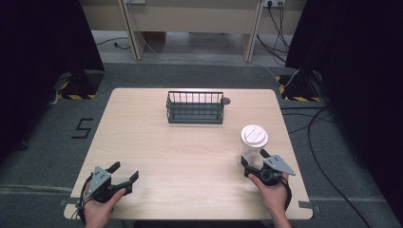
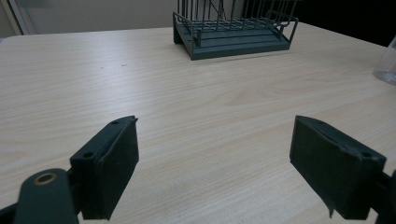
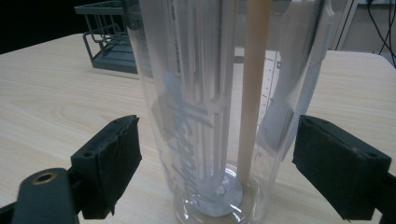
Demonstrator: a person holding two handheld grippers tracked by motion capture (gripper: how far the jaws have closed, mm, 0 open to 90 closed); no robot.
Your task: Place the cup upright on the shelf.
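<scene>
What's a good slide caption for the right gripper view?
Open right gripper straddling a clear lidded cup, fingers not yet touching it.

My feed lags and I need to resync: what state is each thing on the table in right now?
Clear cup: upright, white lid on, between the right jaws, not clamped.
Wire rack: upright, empty.
Left gripper: open, holding nothing.
Right gripper: open around the cup.

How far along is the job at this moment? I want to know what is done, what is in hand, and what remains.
Done: nothing visibly; the rack stands empty. In hand: the right gripper has its open jaws on either side of the clear cup, apparently without pressing it yet. The left gripper is open over bare table. Left: closing on the cup and moving it, perhaps toward the rack.
</scene>
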